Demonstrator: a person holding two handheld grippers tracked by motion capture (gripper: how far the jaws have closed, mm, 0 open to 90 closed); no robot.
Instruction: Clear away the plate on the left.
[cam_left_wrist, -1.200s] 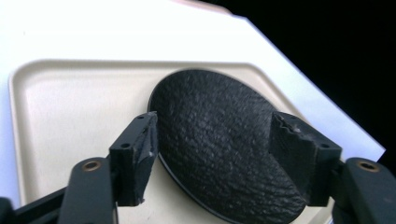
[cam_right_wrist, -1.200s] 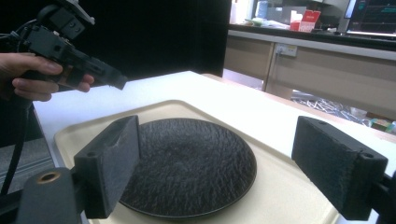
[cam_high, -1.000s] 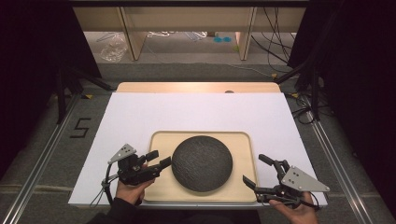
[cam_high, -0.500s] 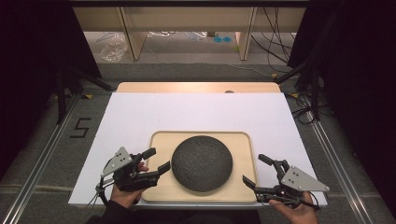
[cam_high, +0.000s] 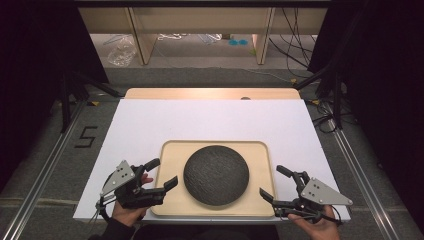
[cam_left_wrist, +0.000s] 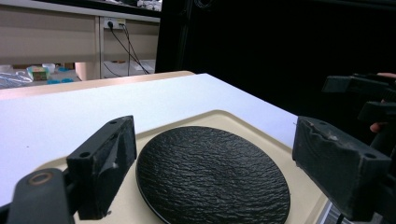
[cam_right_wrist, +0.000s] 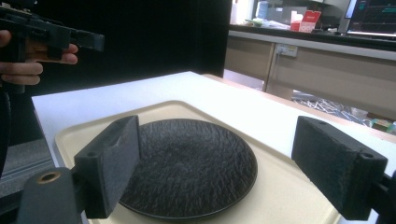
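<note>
A round, dark, rough-textured plate (cam_high: 216, 175) lies in the middle of a beige tray (cam_high: 170, 150) near the table's front edge. My left gripper (cam_high: 164, 172) is open at the tray's left rim, jaws pointing at the plate, with nothing between them. My right gripper (cam_high: 271, 181) is open at the tray's front right corner, also empty. In the left gripper view the plate (cam_left_wrist: 212, 172) lies just beyond the spread jaws on the tray (cam_left_wrist: 224, 119). The right gripper view shows the plate (cam_right_wrist: 191, 163) ahead of wide jaws, with the other hand's gripper (cam_right_wrist: 51, 35) farther off.
A white sheet (cam_high: 210, 122) covers the table, and a strip of wooden tabletop (cam_high: 210, 93) shows at the far edge. Black stands and cables (cam_high: 325, 100) flank the table. Shelving (cam_high: 200, 20) stands beyond it. A "5" (cam_high: 86, 136) is marked on the floor at left.
My left gripper has drifted slightly left and toward the front edge, staying open. The right gripper, plate and tray have not moved.
</note>
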